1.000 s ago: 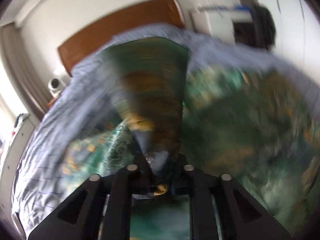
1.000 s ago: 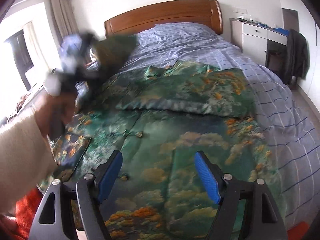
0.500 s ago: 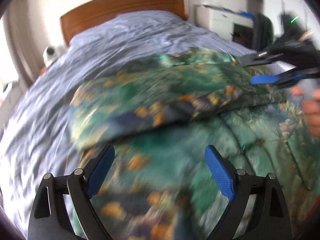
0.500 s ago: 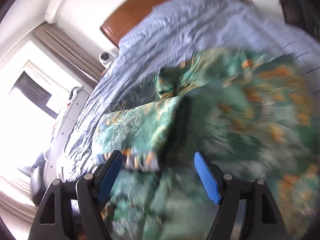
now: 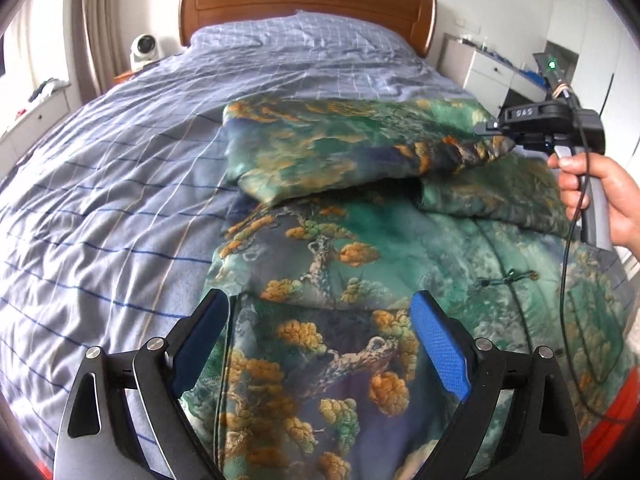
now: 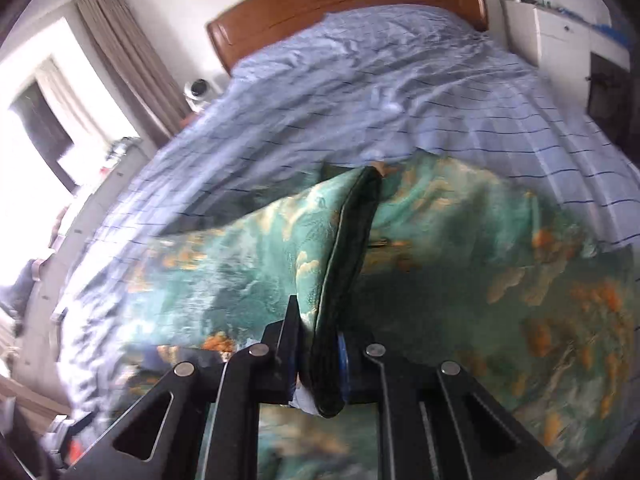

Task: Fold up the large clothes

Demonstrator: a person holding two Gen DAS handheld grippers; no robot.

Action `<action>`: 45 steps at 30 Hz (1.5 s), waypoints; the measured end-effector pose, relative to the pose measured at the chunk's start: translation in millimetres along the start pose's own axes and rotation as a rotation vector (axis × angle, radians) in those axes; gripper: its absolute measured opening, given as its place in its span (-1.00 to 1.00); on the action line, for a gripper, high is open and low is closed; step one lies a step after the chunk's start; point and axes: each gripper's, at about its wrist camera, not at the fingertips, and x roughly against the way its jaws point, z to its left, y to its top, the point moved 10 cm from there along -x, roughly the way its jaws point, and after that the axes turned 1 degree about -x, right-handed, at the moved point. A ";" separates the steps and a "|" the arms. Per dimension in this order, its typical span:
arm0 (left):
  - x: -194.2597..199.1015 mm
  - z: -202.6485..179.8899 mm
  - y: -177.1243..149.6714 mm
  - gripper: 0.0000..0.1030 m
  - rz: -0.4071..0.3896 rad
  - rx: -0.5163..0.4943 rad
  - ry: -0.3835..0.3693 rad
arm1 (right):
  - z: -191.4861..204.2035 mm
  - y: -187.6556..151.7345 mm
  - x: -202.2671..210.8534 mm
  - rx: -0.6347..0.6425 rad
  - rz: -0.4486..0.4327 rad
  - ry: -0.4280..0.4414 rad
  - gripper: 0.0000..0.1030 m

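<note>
A large green garment [image 5: 360, 240] printed with orange trees lies spread on the bed. One part of it, a folded flap [image 5: 320, 148], lies across its upper half. My left gripper [image 5: 318, 308] hovers open above the garment's lower part, nothing between its blue pads. My right gripper [image 6: 316, 332] is closing its jaws on the flap's dark green edge [image 6: 352, 240], and the pads press on the cloth. The left wrist view shows that right gripper [image 5: 496, 126] at the flap's right end, held by a hand [image 5: 600, 192].
The bed has a blue checked sheet [image 5: 120, 160] and a wooden headboard [image 5: 308, 0]. A small white device [image 5: 145, 50] stands left of the headboard, a white cabinet [image 5: 492, 76] to the right. A cable [image 5: 564, 280] hangs from the right gripper over the garment.
My left gripper let go of the cloth it held up and now stands open. The flap now lies across the garment. My right gripper swung to the flap's edge and closed on it.
</note>
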 end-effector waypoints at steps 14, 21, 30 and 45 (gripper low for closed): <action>28.9 -19.6 25.0 0.81 0.055 -0.017 -0.049 | -17.6 -16.1 29.2 0.125 -0.095 -0.151 0.09; 27.9 -30.7 71.4 0.82 0.080 0.003 -0.090 | 39.0 -3.0 20.3 0.321 -0.106 -0.074 0.08; -23.6 -31.0 139.7 0.89 0.040 0.001 -0.094 | 12.3 -55.3 -41.8 0.203 0.075 -0.036 0.09; -180.9 -0.8 98.6 0.92 0.187 -0.009 0.016 | 6.2 -57.2 -55.1 0.176 0.098 -0.034 0.09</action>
